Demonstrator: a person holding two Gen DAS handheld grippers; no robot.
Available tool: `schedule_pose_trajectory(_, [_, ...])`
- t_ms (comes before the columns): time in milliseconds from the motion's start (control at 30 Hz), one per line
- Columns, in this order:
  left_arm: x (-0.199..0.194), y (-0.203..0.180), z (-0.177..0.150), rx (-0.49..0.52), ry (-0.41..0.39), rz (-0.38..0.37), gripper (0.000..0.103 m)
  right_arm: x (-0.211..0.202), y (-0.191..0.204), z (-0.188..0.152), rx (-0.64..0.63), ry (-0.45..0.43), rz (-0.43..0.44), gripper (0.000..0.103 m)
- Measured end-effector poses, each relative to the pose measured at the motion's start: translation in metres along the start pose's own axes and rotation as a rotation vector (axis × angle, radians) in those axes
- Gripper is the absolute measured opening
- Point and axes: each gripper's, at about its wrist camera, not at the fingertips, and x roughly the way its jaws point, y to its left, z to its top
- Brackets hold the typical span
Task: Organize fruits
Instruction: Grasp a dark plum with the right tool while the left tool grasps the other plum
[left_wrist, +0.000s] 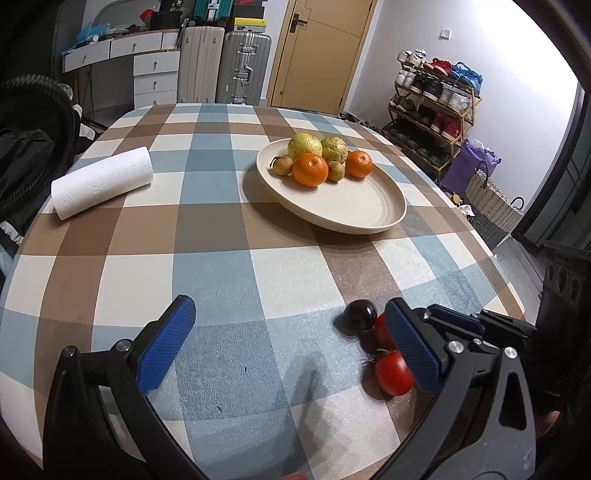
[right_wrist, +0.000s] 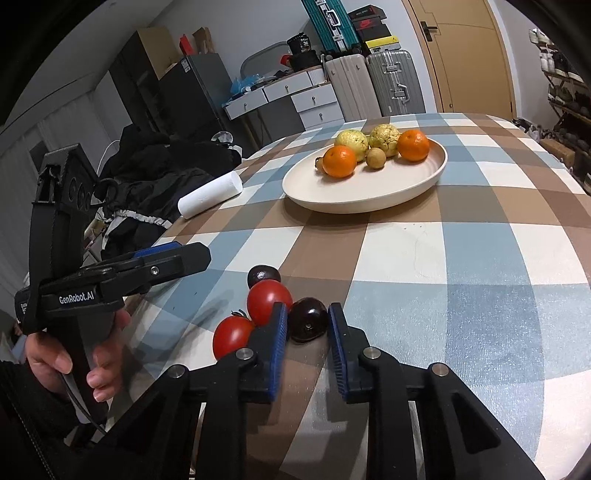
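Cluttered bedroom-like space: suitcases (left_wrist: 242, 66), drawer unit (left_wrist: 155, 75), wooden door (left_wrist: 317, 51), shoe rack (left_wrist: 436, 107) along the walls

Checked tablecloth (left_wrist: 229, 236) in blue, brown and cream covers the table; soft foamy look, so round fruit should sit without rolling far

Cream oval plate (left_wrist: 354, 206) near the far middle; holds two knobbly yellow-green fruits (left_wrist: 304, 146), two mandarins (left_wrist: 310, 169), two small brown fruits (left_wrist: 282, 165), all bunched at its far end, near half bare

Paper towel roll (left_wrist: 101, 182) lies on its side, well apart from the plate

Left gripper (left_wrist: 291, 347): jaws spread wide, holding nothing, hovering just beside the loose cluster

Right gripper (right_wrist: 307, 332): jaws part-closed to either side of a dark plum (right_wrist: 307, 319); whether the pads actually touch it, cannot tell

Loose cluster at the near table edge: two tomatoes (right_wrist: 269, 300), the nearer one with green calyx, plus a second dark plum (right_wrist: 261, 275) behind, all touching or nearly so

Handling judgement: plum is light, smooth-skinned, glossy, likely slippery, bruises if squeezed hard. Take it across its widest middle, pads level, gentle closure. Left finger is wedged against a tomato, so lifting may nudge that tomato; tomatoes equally soft, thin-skinned
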Motion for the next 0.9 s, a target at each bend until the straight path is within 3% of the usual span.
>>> schedule_pose_trajectory(133, [0.002,0.0,0.001,-0.004,0.014,-0.024,0.102,-0.003,-0.002,0.0,0.007,-0.016,-0.001,0.023])
schedule_pose_trajectory(533, [0.031,-0.002,0.01,-0.047,0.108,-0.215,0.102,-0.022,-0.005,0.001,0.003,-0.08,-0.018,0.023])
schedule_pose_trajectory(600, [0.035,-0.003,0.015,-0.035,0.12,-0.246,0.098,-0.024,-0.006,0.002,-0.001,-0.088,-0.021,0.023])
schedule_pose_trajectory(833, [0.051,0.0,0.025,-0.045,0.208,-0.359,0.068,-0.03,-0.01,0.003,0.009,-0.1,-0.028,0.023])
schedule_pose_trajectory(900, [0.052,-0.001,0.024,-0.03,0.214,-0.353,0.066,-0.03,-0.012,0.003,0.017,-0.102,-0.025,0.023])
